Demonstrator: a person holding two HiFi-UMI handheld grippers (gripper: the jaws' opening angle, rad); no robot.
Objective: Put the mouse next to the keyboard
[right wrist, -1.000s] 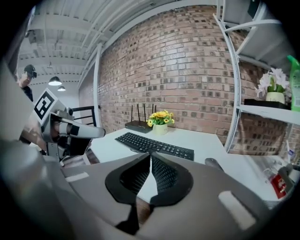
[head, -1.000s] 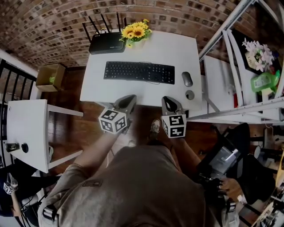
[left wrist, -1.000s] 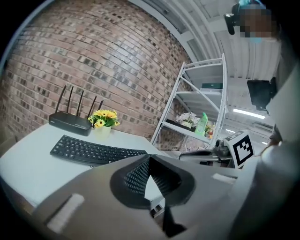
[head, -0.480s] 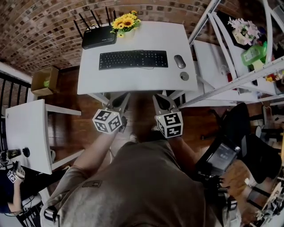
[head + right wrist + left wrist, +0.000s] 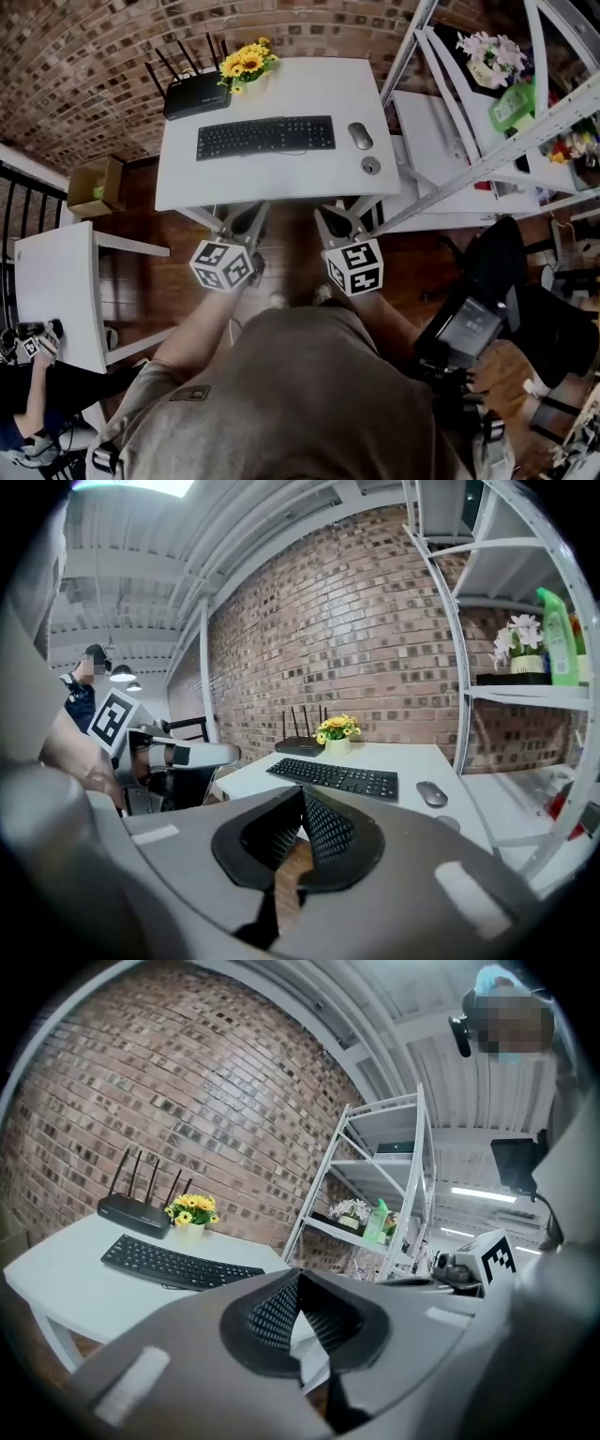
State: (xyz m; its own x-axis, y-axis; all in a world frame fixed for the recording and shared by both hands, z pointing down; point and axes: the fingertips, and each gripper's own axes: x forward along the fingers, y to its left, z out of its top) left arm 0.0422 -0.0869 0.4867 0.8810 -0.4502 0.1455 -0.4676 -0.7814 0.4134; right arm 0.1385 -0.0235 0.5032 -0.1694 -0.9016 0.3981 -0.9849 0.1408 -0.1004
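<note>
A grey mouse (image 5: 360, 136) lies on the white desk (image 5: 281, 183), just right of the black keyboard (image 5: 265, 137) with a small gap between them. The right gripper view shows the same mouse (image 5: 431, 794) beside the keyboard (image 5: 333, 777). My left gripper (image 5: 248, 216) and right gripper (image 5: 328, 217) hang side by side over the wooden floor, just short of the desk's front edge. Both are shut with nothing between the pads (image 5: 281, 1312) (image 5: 323, 827). In the left gripper view the keyboard (image 5: 178, 1265) shows but the mouse is hidden.
A small round grey disc (image 5: 371, 165) lies in front of the mouse. A black router (image 5: 194, 94) and a pot of yellow flowers (image 5: 246, 64) stand at the desk's back. A white metal rack (image 5: 487, 122) stands right, a white side table (image 5: 52, 281) left, a cardboard box (image 5: 94, 183) by the wall.
Both grippers have drawn back from the desk's front edge toward the person. The desk now sits farther up and left in the head view. Mouse and keyboard have not moved.
</note>
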